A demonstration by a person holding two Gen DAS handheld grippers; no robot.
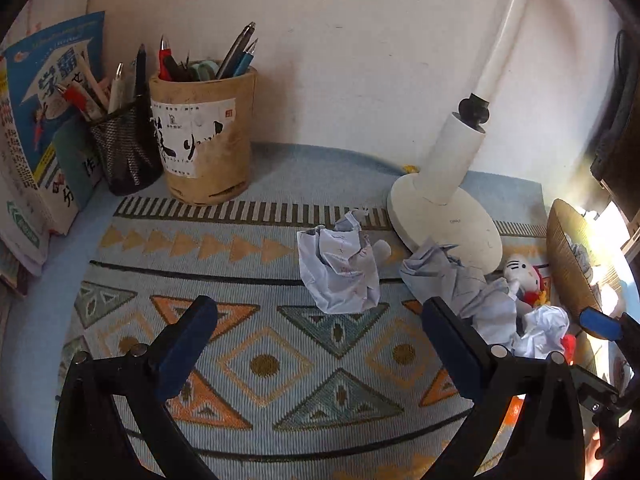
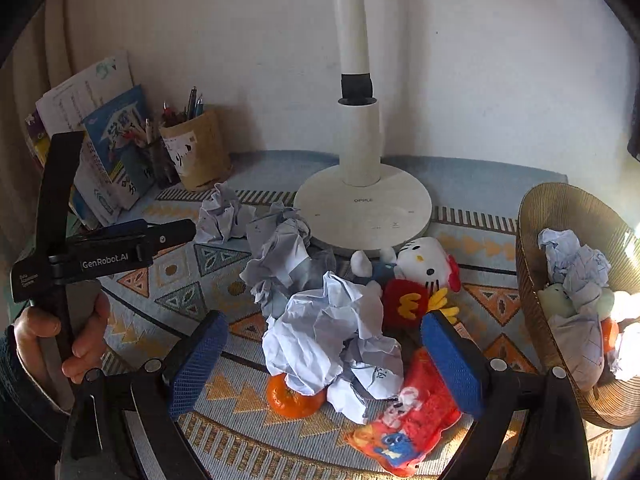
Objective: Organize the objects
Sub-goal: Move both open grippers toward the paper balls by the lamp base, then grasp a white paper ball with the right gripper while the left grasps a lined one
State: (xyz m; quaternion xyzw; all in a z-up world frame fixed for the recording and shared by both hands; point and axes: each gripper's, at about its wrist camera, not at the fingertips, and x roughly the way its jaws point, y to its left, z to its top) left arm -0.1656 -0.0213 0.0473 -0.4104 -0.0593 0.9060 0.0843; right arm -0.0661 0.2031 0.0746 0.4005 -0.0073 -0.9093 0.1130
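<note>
On the table, covered by a woven geometric-pattern cloth [image 1: 280, 360], the left gripper [image 1: 320, 316] hovers low with its fingers spread and empty, a crumpled paper ball [image 1: 340, 268] lying just ahead of them. The right gripper [image 2: 324, 336] points down at a larger crumpled paper wad [image 2: 332, 344], fingers spread to either side of it without touching. A ribbed woven basket [image 2: 532, 240] at the right edge holds more paper; the round lamp base [image 2: 362, 208] stands behind the clutter.

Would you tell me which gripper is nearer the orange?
Right. The right gripper is open just above the orange; the left gripper, also open, hovers over bare mat further left.
</note>
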